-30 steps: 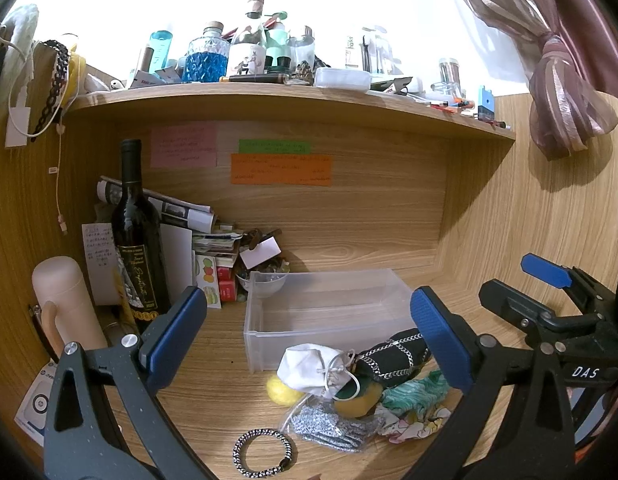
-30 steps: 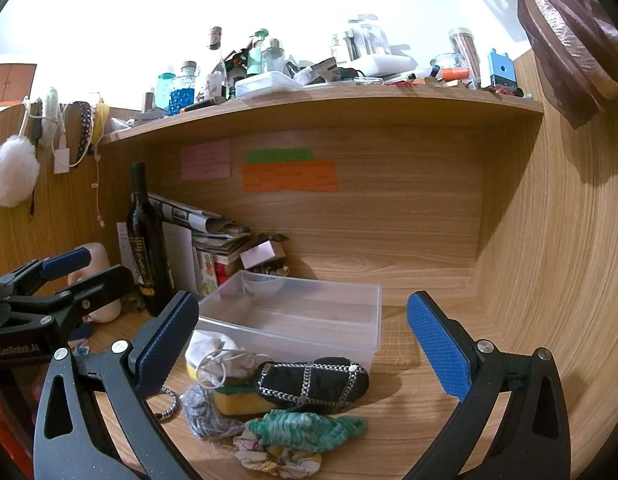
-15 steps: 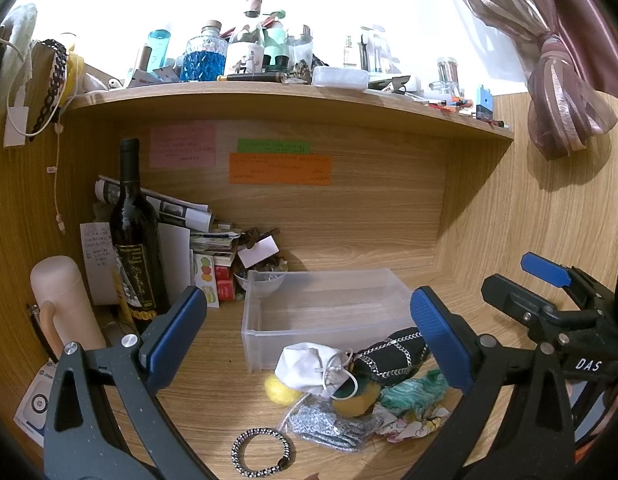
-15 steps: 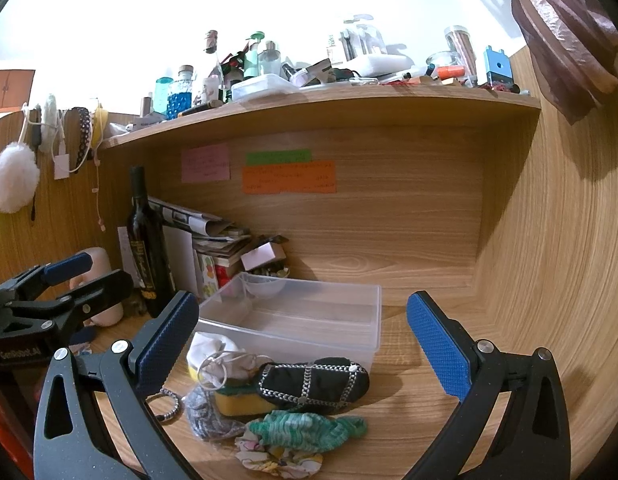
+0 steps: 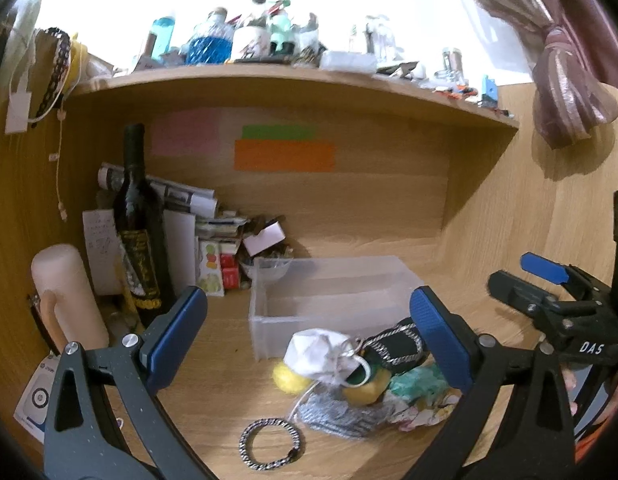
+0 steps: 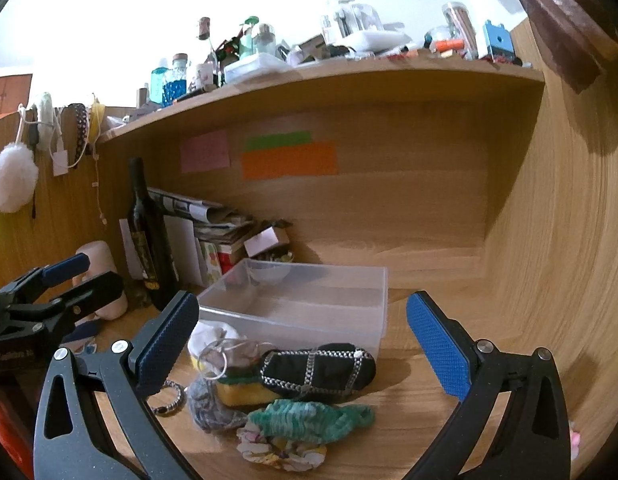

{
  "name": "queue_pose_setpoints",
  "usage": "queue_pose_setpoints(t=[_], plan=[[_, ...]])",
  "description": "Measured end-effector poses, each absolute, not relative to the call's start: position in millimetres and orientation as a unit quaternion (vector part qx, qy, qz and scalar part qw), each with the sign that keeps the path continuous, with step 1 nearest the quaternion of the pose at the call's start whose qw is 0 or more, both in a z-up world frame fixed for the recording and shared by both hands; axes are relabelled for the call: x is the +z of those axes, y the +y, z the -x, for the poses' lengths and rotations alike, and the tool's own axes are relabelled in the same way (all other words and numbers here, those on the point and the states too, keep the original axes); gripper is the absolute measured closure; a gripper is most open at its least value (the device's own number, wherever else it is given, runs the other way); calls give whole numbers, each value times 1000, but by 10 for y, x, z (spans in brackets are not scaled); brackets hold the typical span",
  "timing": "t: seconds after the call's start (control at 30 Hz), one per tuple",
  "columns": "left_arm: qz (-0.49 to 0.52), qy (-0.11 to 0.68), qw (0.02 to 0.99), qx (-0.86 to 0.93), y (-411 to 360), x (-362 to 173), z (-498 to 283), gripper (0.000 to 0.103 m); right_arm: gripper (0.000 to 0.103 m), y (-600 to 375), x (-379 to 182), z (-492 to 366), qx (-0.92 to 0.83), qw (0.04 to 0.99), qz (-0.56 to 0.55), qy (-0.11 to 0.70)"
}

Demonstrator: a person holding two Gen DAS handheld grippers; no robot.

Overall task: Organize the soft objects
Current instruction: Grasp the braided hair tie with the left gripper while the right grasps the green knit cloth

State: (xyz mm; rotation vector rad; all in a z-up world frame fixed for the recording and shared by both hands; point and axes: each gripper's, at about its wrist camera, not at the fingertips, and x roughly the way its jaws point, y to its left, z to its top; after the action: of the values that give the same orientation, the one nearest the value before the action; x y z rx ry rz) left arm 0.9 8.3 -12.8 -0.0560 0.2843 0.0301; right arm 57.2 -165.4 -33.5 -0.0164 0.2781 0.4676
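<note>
On the wooden desk (image 6: pixel 429 420), both tools are hanging wide open, gripping nothing: left gripper (image 5: pixel 309 344) is hovering over the pile, right gripper (image 6: pixel 303 340) is framing it from the other side, touching nothing. One clear plastic bin (image 6: pixel 309 300) is sitting just behind the pile. Counting soft things: one black chain-trimmed pouch (image 6: pixel 319 368), one green scrunchie (image 6: pixel 309 420), one floral scrunchie (image 6: pixel 281 450), one grey knit piece (image 6: pixel 207 404), one white drawstring bag (image 5: pixel 315 354), one yellow sponge (image 6: pixel 241 394). One bead bracelet (image 5: pixel 269 444) is lying apart, near the left gripper. One wine bottle (image 5: pixel 139 224) is standing at left. Versus half a second earlier: pile unmoved, left view shifting slightly and blurring.
</note>
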Motion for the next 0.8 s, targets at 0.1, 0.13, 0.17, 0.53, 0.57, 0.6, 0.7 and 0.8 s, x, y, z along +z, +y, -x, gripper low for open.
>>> queue_pose_setpoints(t=[0.1, 0.13, 0.17, 0.53, 0.57, 0.6, 0.7, 0.8], plan=[[32, 169, 985, 20, 194, -217, -59, 21, 10, -1679, -411, -616, 224, 963, 12, 151], [34, 178, 983, 21, 229, -249, -76, 23, 13, -1684, -441, -637, 224, 962, 13, 158], [39, 191, 981, 22, 289, -305, -103, 25, 16, -1688, -482, -667, 224, 960, 14, 169], [77, 315, 945, 37, 620, -986, -322, 39, 23, -1641, -1032, -881, 238, 928, 28, 283], [76, 330, 940, 37, 629, -1074, -327, 39, 23, -1640, -1057, -897, 239, 926, 30, 290], [76, 338, 937, 36, 625, -1119, -330, 39, 23, -1630, -1105, -909, 238, 923, 32, 301], [66, 363, 929, 38, 600, -1277, -329, 43, 22, -1618, -1194, -951, 240, 916, 34, 319], [57, 380, 922, 41, 580, -1367, -323, 50, 22, -1621, -1272, -986, 234, 913, 39, 330]])
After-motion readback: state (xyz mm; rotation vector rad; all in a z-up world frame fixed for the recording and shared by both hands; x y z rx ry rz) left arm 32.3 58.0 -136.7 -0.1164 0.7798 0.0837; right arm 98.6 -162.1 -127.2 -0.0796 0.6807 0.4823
